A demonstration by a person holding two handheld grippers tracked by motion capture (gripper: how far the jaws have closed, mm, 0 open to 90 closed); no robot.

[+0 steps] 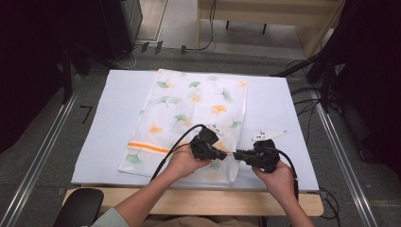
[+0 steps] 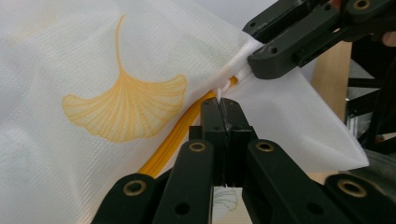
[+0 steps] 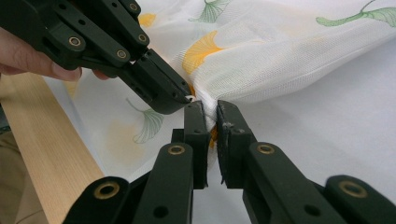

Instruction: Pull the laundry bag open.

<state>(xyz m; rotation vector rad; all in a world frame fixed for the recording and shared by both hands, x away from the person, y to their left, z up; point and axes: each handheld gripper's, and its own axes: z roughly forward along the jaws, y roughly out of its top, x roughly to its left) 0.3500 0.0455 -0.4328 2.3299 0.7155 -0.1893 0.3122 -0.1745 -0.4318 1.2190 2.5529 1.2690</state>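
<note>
- Mesh bag (image 1: 189, 118) with ginkgo print lies flat on the white bench (image 1: 269, 99), its near right corner lifted between both claws.
- Left claw (image 2: 223, 109) clenched on the white zipper pull (image 2: 223, 88), at the end of the orange zipper (image 2: 173, 140).
- Right claw (image 3: 211, 116) pinches the bag fabric at the zipper end, just beside the left claw; a thin gap between the jaws holds bunched mesh.
- Step in hand, by my read: open the zipper. Keep the right claw anchored, draw the pull straight along the orange line, low and steady, so the mesh does not bunch or snag.
- High view gives the whole bag, with the zipper running left across its near end.
- Left gripper view gives the pull inside the jaws.
- Right gripper view gives the fabric pinch and the bench's wooden edge (image 3: 42, 140).
</note>
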